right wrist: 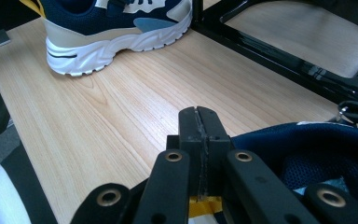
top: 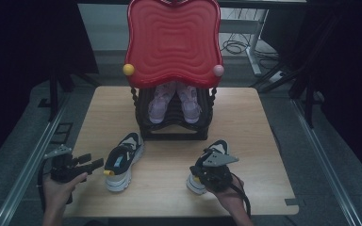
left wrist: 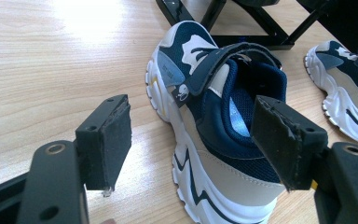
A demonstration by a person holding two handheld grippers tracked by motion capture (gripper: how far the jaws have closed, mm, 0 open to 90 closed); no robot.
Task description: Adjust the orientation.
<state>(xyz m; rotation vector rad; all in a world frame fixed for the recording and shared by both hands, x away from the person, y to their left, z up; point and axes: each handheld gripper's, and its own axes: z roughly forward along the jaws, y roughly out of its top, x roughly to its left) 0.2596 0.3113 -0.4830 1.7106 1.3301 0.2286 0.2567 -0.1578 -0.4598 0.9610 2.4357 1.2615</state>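
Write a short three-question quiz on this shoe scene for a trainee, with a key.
1. True or false: the left gripper is open.
2. How many blue and white sneakers lie on the table?
3. What sits inside the black rack under the red tray? A) pink shoes B) a book C) a cup

Key
1. True; it is open beside the left sneaker.
2. Two; the right sneaker is by the right gripper, which is shut.
3. A, the pink shoes.
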